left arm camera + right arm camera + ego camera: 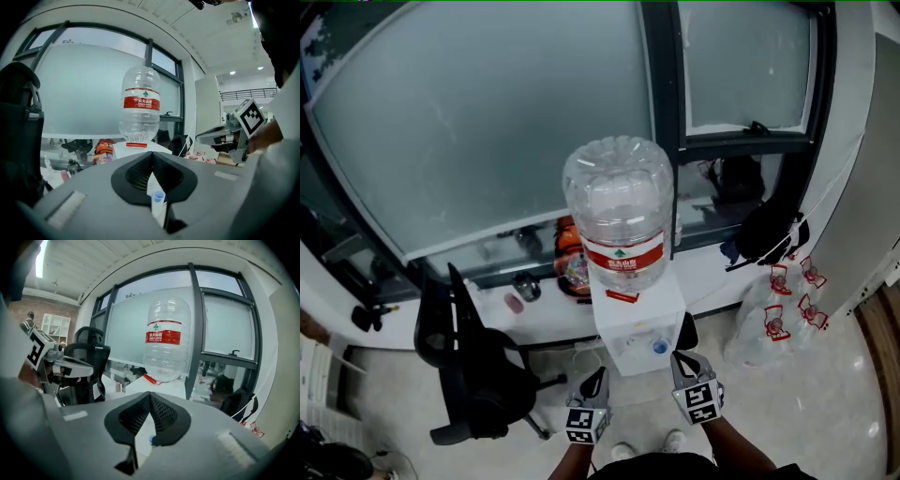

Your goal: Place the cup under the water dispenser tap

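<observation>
The water dispenser (636,323) is a white box with a big clear bottle (619,211) upside down on top. Its blue tap (661,347) is on the front face. My left gripper (596,375) and right gripper (681,358) hover side by side just in front of the dispenser, both shut with nothing between the pads. Through the gap below the left gripper's (151,155) closed tips I see the blue tap (159,195). The right gripper (150,394) also points at the dispenser. No cup shows in any view.
A black office chair (473,366) stands left of the dispenser. Behind runs a window sill (539,314) with a red-orange item (572,267) and small things. A black bag (764,230) and several clear jugs (778,319) sit at the right.
</observation>
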`<state>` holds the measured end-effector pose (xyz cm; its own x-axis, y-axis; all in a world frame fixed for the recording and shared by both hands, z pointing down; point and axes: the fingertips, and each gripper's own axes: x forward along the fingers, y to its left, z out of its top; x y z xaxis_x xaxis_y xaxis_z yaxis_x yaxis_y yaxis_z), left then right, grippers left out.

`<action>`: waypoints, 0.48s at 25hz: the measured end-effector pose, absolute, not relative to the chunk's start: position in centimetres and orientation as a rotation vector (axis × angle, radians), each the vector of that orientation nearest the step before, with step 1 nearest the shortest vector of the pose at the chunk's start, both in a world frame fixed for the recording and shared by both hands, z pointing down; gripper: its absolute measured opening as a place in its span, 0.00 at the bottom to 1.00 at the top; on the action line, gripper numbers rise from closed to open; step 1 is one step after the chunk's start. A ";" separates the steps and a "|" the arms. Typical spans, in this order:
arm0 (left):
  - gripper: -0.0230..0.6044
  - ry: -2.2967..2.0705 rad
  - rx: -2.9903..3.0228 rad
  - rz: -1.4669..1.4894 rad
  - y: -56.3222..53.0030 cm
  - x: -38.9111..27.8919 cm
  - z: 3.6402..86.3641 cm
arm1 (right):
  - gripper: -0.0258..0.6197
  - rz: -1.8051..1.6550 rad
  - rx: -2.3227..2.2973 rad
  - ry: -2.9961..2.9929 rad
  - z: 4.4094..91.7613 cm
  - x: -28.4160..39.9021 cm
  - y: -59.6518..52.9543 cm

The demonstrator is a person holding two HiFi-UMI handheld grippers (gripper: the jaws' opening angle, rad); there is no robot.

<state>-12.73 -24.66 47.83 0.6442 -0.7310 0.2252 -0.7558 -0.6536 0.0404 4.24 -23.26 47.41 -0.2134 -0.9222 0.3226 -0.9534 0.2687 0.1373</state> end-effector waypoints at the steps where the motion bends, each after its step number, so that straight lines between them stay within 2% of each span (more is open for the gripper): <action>1: 0.06 -1.229 2.736 0.270 -24.6 -12.4 47.7 | 0.04 0.114 1.716 -2.210 47.0 4.2 -23.4; 12: 0.07 -1.193 2.762 0.263 -23.9 -11.6 47.3 | 0.04 0.047 1.746 -2.227 45.5 3.9 -23.8</action>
<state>-11.65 -23.91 47.30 0.6738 -0.7094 0.2067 -0.7305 -0.6816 0.0419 3.93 -23.81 45.52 -0.2092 -0.9424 0.2611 -0.9525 0.2568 0.1637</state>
